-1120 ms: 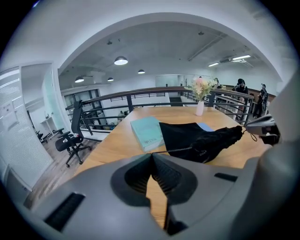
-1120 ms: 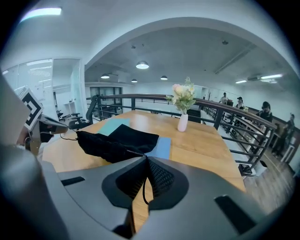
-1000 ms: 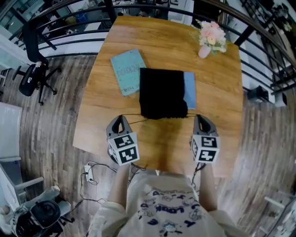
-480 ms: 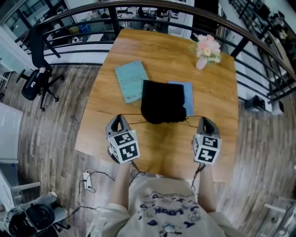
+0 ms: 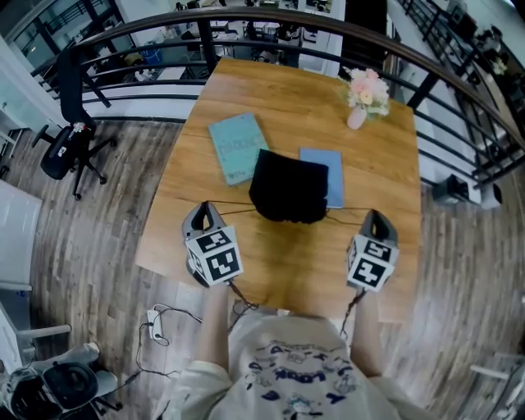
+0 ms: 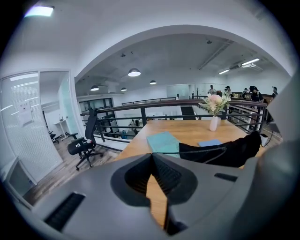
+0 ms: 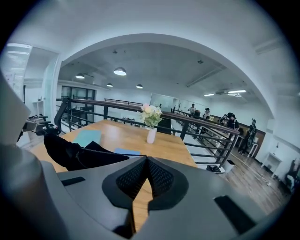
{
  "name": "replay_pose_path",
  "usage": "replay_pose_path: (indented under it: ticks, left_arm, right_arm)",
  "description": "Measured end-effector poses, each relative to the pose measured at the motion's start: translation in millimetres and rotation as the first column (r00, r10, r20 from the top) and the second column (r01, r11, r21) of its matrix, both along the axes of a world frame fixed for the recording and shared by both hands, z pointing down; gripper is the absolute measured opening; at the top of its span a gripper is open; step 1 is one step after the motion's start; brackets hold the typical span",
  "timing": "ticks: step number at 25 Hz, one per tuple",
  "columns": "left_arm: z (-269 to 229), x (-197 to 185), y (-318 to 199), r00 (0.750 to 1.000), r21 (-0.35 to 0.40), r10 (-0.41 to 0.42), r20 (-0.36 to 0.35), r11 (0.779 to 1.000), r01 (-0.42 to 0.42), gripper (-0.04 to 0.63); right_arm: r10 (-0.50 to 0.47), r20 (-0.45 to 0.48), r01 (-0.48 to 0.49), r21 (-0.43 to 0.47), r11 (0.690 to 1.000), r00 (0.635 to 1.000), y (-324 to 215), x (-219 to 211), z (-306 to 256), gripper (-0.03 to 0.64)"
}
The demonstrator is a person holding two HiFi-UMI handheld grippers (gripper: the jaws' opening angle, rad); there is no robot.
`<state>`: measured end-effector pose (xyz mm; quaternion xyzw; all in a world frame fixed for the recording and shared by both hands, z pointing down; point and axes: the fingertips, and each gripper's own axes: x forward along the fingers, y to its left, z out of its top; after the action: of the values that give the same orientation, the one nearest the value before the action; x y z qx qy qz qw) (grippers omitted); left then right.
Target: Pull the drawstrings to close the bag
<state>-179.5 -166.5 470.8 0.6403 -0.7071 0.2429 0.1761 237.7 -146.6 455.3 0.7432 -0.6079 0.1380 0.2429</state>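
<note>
A black drawstring bag (image 5: 288, 190) lies in the middle of the wooden table (image 5: 287, 90), its gathered mouth facing me. A thin black drawstring (image 5: 234, 212) runs taut from the mouth's left side into my left gripper (image 5: 203, 210), which is shut on it. A second drawstring (image 5: 349, 215) runs from the right side to my right gripper (image 5: 376, 217), also shut on its cord. In the left gripper view the cord leads from the closed left gripper (image 6: 151, 155) to the bag (image 6: 225, 151). In the right gripper view the bag (image 7: 70, 150) lies left of the closed right gripper (image 7: 146, 158).
A teal book (image 5: 236, 148) lies left of the bag and a blue notebook (image 5: 326, 174) sticks out from under its right side. A pink flower vase (image 5: 363, 94) stands at the far right corner. A black railing (image 5: 271, 18) runs behind the table, with an office chair (image 5: 70, 139) at the left.
Both grippers have moved outward, away from each other, with the cords in them. The bag's mouth has bunched narrower and the bag has slid a little toward me.
</note>
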Motion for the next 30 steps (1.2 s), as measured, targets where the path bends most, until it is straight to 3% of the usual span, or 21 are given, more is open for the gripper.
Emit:
replay_pose_path:
  ticks: [15, 30]
  left_arm:
    - [-11, -32, 1, 0.997, 0.026, -0.07, 0.008, 0.997, 0.07, 0.006]
    - [-12, -44, 2, 0.993, 0.03, -0.115, 0.035, 0.993, 0.114, 0.006]
  right_arm:
    - [0.136, -0.042, -0.133, 0.067, 0.989, 0.99, 10, 24, -24, 0.002]
    - [0.206, -0.007, -0.205, 0.073, 0.976, 0.978, 17, 41, -23, 0.002]
